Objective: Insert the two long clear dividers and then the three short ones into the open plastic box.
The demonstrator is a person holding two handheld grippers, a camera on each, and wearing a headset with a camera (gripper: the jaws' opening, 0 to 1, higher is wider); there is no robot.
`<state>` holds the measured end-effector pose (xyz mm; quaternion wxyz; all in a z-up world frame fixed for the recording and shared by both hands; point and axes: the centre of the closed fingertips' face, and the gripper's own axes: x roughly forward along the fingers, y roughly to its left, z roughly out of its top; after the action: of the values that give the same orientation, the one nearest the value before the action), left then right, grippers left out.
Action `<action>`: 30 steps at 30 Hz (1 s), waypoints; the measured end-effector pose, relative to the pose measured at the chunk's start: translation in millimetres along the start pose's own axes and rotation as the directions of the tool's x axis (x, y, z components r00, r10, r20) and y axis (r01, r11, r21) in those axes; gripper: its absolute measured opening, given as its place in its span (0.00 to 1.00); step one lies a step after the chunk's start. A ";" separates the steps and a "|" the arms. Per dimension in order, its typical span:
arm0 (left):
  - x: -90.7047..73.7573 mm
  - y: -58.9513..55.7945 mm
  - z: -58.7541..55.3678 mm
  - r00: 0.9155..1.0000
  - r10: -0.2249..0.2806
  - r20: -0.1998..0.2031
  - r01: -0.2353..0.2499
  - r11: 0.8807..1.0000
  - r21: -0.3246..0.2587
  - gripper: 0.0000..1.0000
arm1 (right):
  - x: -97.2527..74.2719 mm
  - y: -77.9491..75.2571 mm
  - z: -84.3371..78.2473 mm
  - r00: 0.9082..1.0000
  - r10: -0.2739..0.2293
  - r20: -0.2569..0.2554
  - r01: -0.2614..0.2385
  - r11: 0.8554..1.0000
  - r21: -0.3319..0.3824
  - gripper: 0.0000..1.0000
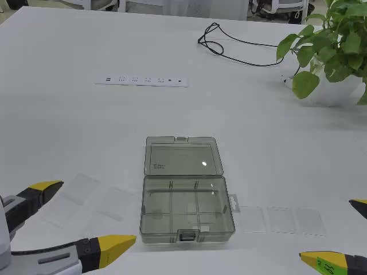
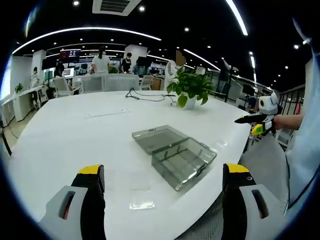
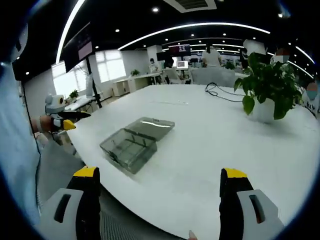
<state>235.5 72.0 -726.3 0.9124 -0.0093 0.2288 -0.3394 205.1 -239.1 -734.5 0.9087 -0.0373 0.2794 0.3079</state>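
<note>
While looking down at the white worktop (image 1: 69, 126), can see the plastic box (image 1: 166, 234) lying open near the front edge, lid (image 1: 183, 156) laid flat behind it; looks not yet started; can make out faint lines inside the box, but cannot tell if built in or slotted in.

Can count five clear pieces out on the worktop; left of the box, the first long divider (image 1: 74, 195) and beside it the second long divider (image 1: 117, 202), both flat and a bit slanted; right of the box, the three short dividers (image 1: 281, 219) flat in a neat row, just beside the box.

Left tool (image 1: 97, 211) hanging over the near left of the worktop, close to the long dividers, yellow tips spread wide, gripping nothing; right tool (image 1: 325, 228) low at the right, near the short dividers, tips spread wide too, also gripping nothing.

So, by the look of it, all five pieces left to do: long ones first, then short ones; probably best to start on the left side; might be tricky to lift such thin, see-through pieces off a flat top.

Farther back, a power strip (image 1: 140, 80), a black cable (image 1: 229, 43) and a leafy plant (image 1: 332, 46), all well apart from the box.
</note>
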 end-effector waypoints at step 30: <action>-7.1 3.2 -8.6 1.000 0.013 -0.009 -0.013 1.000 -0.003 1.00 | 3.3 6.4 -0.9 0.999 0.025 -0.029 -0.026 0.999 -0.041 1.00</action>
<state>229.1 80.1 -731.6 0.9135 -0.0075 0.2333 -0.3333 203.1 -232.4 -736.3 0.8996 -0.0570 0.2862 0.3248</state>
